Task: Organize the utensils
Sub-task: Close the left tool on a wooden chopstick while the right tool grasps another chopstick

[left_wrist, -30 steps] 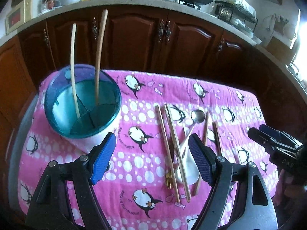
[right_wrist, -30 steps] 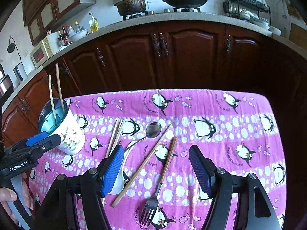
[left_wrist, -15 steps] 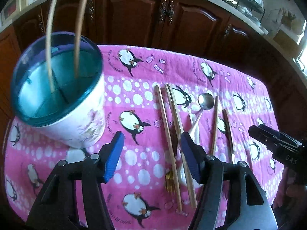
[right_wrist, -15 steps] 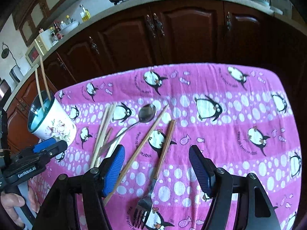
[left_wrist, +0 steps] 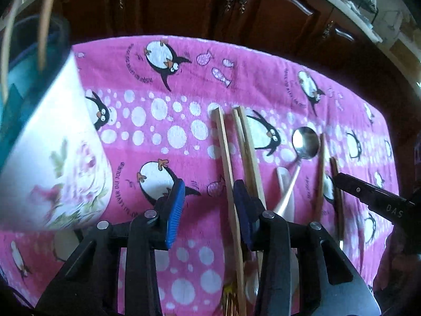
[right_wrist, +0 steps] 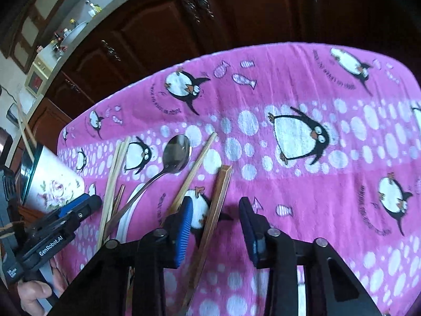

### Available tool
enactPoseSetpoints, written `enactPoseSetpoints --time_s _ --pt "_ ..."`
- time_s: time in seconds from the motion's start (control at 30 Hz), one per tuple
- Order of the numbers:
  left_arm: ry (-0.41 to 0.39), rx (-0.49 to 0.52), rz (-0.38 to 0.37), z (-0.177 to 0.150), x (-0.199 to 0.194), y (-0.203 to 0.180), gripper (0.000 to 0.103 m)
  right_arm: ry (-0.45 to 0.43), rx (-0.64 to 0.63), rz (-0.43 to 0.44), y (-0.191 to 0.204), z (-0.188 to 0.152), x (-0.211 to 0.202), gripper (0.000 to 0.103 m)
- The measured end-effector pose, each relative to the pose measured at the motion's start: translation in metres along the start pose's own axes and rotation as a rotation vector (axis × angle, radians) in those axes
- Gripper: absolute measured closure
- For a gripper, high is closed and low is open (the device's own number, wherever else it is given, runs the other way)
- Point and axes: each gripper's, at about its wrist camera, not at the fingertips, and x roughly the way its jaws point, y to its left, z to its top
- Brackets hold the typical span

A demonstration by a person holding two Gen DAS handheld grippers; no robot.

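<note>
Several wooden chopsticks, a steel spoon (left_wrist: 304, 143), a white ceramic spoon (left_wrist: 284, 184) and a fork lie on the pink penguin cloth (left_wrist: 171, 100). My left gripper (left_wrist: 209, 205) is open, low over the cloth, its jaws on either side of the leftmost chopstick (left_wrist: 226, 168). My right gripper (right_wrist: 214, 223) is open, jaws on either side of the wooden fork handle (right_wrist: 215, 205). The white floral holder (left_wrist: 52, 163) with a teal rim holds two chopsticks (left_wrist: 44, 21) at the left. The steel spoon (right_wrist: 175, 155) also shows in the right wrist view.
Dark wooden cabinets (left_wrist: 184, 5) stand behind the table. The cloth's far edge (right_wrist: 236, 50) drops off toward them. The left gripper (right_wrist: 52, 226) shows at the lower left of the right wrist view, next to the holder (right_wrist: 52, 181).
Both grippers have dropped down and forward toward the cloth. The left one has narrowed around the leftmost chopstick; the right one now straddles the fork handle.
</note>
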Motion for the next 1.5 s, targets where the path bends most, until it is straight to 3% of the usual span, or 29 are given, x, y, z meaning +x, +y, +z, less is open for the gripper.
enactPoseSetpoints --time_s 0.07,0.13,0.2,0.4,0.63,0.77,0.83,0.9,1.1,1.13,1.17,1.2,1.3,1.5 --pt "0.006 -0.004 -0.004 0.002 0.004 0.000 0.066 0.000 0.012 0.000 -0.003 0.001 0.004 0.085" --pt "0.014 0.008 -0.015 0.003 0.008 -0.002 0.073 0.001 0.010 0.019 -0.005 0.001 0.003 0.091" --pt "0.025 0.022 -0.024 0.002 0.010 -0.005 0.093 0.003 0.007 0.022 -0.006 0.000 0.001 0.091" --pt "0.051 0.037 -0.047 -0.015 -0.004 0.003 0.099 0.029 0.037 0.086 -0.013 -0.022 -0.018 0.092" --pt "0.095 0.056 -0.088 -0.061 -0.032 0.019 0.099 0.094 0.007 0.107 -0.010 -0.055 -0.031 0.092" --pt "0.093 0.044 -0.085 -0.059 -0.035 0.021 0.098 0.119 -0.007 0.072 -0.005 -0.055 -0.027 0.092" --pt "0.082 0.039 -0.068 -0.051 -0.031 0.019 0.092 0.125 -0.019 0.049 -0.001 -0.052 -0.025 0.089" --pt "0.066 0.041 -0.044 -0.040 -0.025 0.016 0.072 0.126 -0.036 0.028 0.004 -0.049 -0.022 0.089" --pt "0.056 0.092 0.023 -0.021 -0.004 0.002 0.068 0.104 -0.022 0.036 0.002 -0.043 -0.017 0.091" --pt "0.056 0.106 0.032 -0.020 -0.002 0.000 0.068 0.102 -0.032 0.033 0.003 -0.043 -0.018 0.091" --pt "0.052 0.117 0.034 -0.019 -0.002 -0.002 0.078 0.096 -0.042 0.029 0.004 -0.043 -0.021 0.091" --pt "0.052 0.127 0.029 -0.018 -0.003 -0.001 0.098 0.087 -0.049 0.031 0.007 -0.043 -0.023 0.091" --pt "0.049 0.092 -0.052 -0.018 -0.019 0.009 0.099 0.043 -0.061 0.051 0.017 -0.042 -0.041 0.092" --pt "-0.042 0.055 -0.179 -0.019 -0.089 0.033 0.099 -0.066 -0.129 0.113 0.040 -0.042 -0.098 0.093"
